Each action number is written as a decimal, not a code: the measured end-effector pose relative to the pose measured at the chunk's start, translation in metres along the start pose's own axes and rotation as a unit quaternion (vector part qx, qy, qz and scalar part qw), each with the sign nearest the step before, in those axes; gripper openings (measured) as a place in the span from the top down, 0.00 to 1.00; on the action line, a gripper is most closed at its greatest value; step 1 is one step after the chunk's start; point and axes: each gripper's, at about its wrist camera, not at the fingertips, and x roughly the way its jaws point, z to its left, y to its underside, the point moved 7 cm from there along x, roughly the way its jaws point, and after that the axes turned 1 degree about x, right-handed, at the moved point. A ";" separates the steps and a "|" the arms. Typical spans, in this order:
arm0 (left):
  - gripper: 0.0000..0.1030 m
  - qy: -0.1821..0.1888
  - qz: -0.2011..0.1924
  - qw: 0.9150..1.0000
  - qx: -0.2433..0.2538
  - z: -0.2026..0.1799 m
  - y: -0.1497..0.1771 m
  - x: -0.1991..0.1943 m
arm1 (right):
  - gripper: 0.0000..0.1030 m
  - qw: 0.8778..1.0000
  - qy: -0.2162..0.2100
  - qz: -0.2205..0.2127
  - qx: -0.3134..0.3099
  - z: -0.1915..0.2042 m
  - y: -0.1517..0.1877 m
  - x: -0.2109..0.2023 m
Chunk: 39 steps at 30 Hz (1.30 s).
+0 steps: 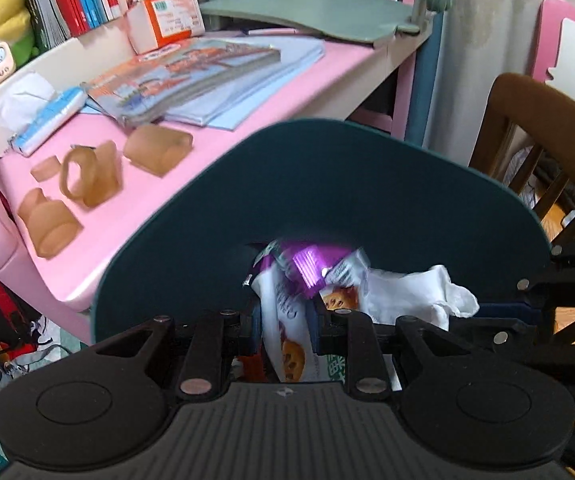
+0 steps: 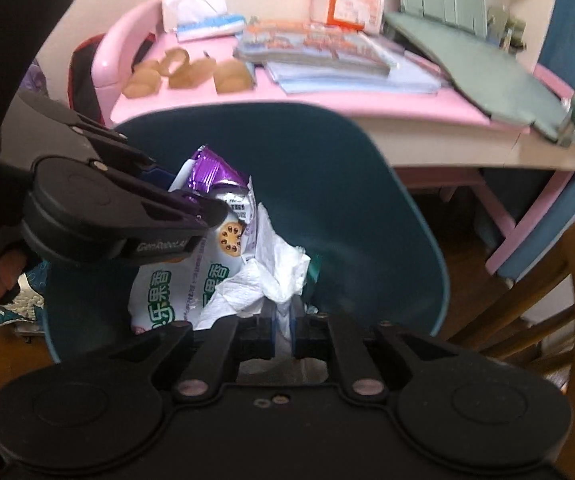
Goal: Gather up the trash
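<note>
We count two tools: left tool clamps the purple-and-white snack wrapper; right tool pinches the crumpled white tissue, both over one teal plastic bin.

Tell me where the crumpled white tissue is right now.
The crumpled white tissue is pinched in the right gripper, over the teal chair seat, just right of the snack wrappers held by the left gripper.

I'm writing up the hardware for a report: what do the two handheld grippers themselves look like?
Both are matte black plastic. The left gripper has round disc-shaped pivot housings, slim linkage arms with silver rivets, and small white lettering on its side. The right gripper shows the same two discs, a flat base with small screws, and blue pads on its fingers. No cables or sleeves show; bare fingertips grip the left handle.
</note>
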 end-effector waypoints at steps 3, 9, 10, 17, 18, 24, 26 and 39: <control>0.77 0.013 0.011 1.000 -0.015 0.003 0.003 0.006 | 0.82 1.000 -0.004 0.010 -0.002 0.002 0.000 0.006; 0.58 0.018 0.010 0.999 -0.026 0.005 0.006 0.003 | 0.75 1.000 0.001 0.018 -0.006 0.008 0.003 0.008; 0.45 0.019 0.004 0.999 -0.029 0.006 0.006 -0.001 | 0.74 1.000 0.002 0.017 -0.004 0.008 0.003 0.006; 0.37 0.016 -0.041 0.998 -0.035 0.006 0.006 -0.040 | 0.71 1.000 0.006 -0.016 0.015 0.010 0.004 -0.026; 0.37 0.017 -0.047 0.998 -0.037 0.006 0.008 -0.047 | 0.70 1.000 0.008 -0.022 0.017 0.011 0.003 -0.031; 0.32 0.025 -0.098 0.994 -0.040 0.002 0.017 -0.092 | 0.60 0.997 0.019 -0.074 0.028 0.016 0.008 -0.070; 0.29 0.028 -0.115 0.992 -0.044 0.002 0.022 -0.108 | 0.59 0.995 0.021 -0.093 0.031 0.019 0.010 -0.084; 0.19 0.034 -0.191 0.980 -0.051 0.001 0.064 -0.184 | 0.51 0.977 0.052 -0.203 0.046 0.038 0.039 -0.156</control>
